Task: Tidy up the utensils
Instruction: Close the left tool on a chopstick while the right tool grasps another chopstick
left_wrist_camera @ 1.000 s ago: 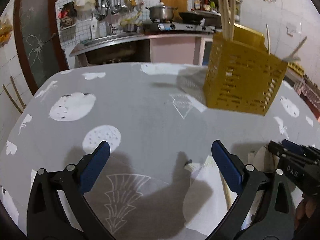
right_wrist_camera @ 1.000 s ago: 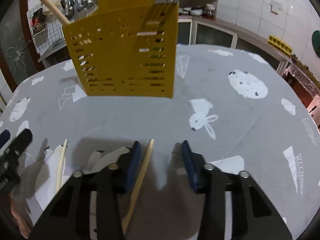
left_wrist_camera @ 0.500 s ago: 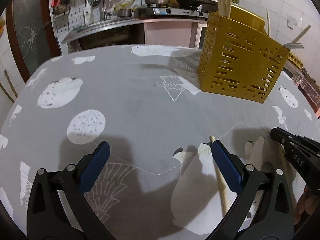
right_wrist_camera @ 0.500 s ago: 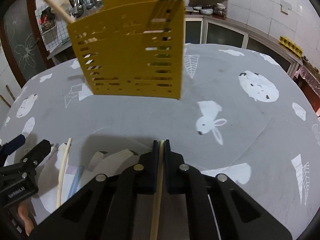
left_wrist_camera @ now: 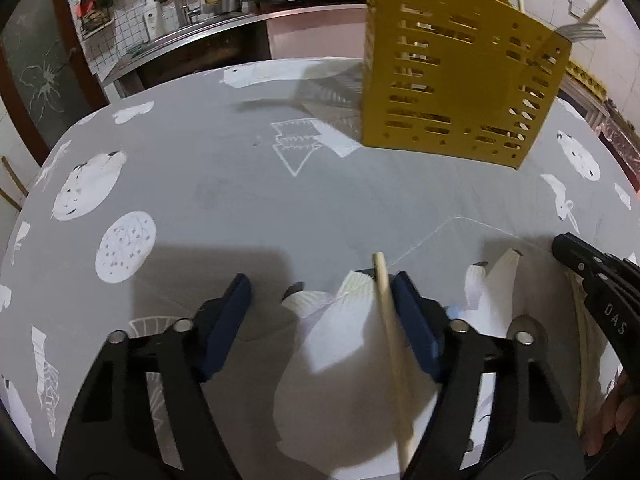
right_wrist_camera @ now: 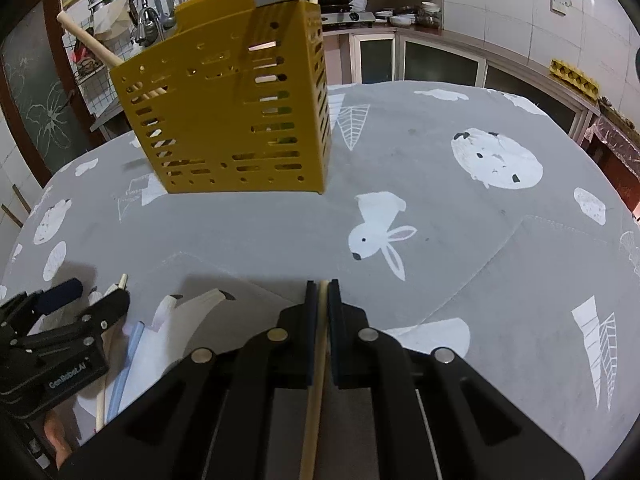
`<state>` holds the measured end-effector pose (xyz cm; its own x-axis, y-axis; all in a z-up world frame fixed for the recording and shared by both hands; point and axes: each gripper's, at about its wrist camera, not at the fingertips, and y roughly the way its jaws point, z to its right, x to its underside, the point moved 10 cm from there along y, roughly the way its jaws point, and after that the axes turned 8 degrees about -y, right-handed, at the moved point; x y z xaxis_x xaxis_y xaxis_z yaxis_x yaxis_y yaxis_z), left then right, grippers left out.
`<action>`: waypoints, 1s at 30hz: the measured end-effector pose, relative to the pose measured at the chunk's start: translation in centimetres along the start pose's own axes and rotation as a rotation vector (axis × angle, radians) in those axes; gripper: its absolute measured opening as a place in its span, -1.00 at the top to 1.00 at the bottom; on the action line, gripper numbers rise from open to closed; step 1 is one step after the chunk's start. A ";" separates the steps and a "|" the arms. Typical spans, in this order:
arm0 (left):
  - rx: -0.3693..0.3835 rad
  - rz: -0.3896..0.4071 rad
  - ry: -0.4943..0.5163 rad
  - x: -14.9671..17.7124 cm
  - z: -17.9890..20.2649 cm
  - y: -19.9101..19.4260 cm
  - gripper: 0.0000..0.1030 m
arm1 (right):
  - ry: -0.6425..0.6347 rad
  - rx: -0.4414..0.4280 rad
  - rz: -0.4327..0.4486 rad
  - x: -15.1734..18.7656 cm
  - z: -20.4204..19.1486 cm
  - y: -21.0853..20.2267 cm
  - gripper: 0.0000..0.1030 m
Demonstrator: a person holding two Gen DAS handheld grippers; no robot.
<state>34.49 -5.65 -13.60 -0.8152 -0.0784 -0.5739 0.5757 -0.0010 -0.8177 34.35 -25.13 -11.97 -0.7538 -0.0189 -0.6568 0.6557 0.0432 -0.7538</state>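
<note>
A yellow slotted utensil holder [left_wrist_camera: 456, 88] stands on the grey tablecloth, also in the right wrist view [right_wrist_camera: 236, 116], with chopsticks and a fork in it. My left gripper [left_wrist_camera: 320, 300] is open; a pale wooden chopstick [left_wrist_camera: 394, 356] lies on the cloth between its fingers, against the right one. My right gripper [right_wrist_camera: 322, 300] is shut on another wooden chopstick [right_wrist_camera: 314, 392], low over the cloth. The right gripper shows at the left wrist view's right edge [left_wrist_camera: 592, 276].
A light blue straw-like stick [right_wrist_camera: 126, 364] and a pale stick [right_wrist_camera: 100, 404] lie by the left gripper [right_wrist_camera: 76, 320]. Kitchen counter, sink and stove [left_wrist_camera: 248, 8] stand behind the table. A cabinet [right_wrist_camera: 440, 60] runs along the far right.
My left gripper moved forward and narrowed around the lying chopstick. My right gripper closed on its chopstick and still holds it.
</note>
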 end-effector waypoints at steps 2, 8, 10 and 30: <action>0.017 -0.011 -0.007 0.0 0.2 -0.1 -0.15 | -0.001 0.004 0.002 0.0 -0.1 0.0 0.89; 0.029 -0.003 0.004 0.4 0.3 -0.7 0.35 | 0.001 0.010 0.006 0.1 -0.1 -0.1 0.88; 0.041 0.002 0.015 0.4 0.8 -0.8 0.57 | 0.005 0.010 0.007 0.1 -0.1 -0.1 0.88; 0.103 0.165 -0.046 -2.7 -1.7 -3.8 0.87 | 0.056 -0.002 0.137 -1.6 0.5 -2.8 0.88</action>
<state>34.43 -3.74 -9.02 -0.7070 -0.1318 -0.6949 0.7065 -0.0866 -0.7024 33.72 -25.67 -8.86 -0.6586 0.0430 -0.7513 0.7525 0.0435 -0.6572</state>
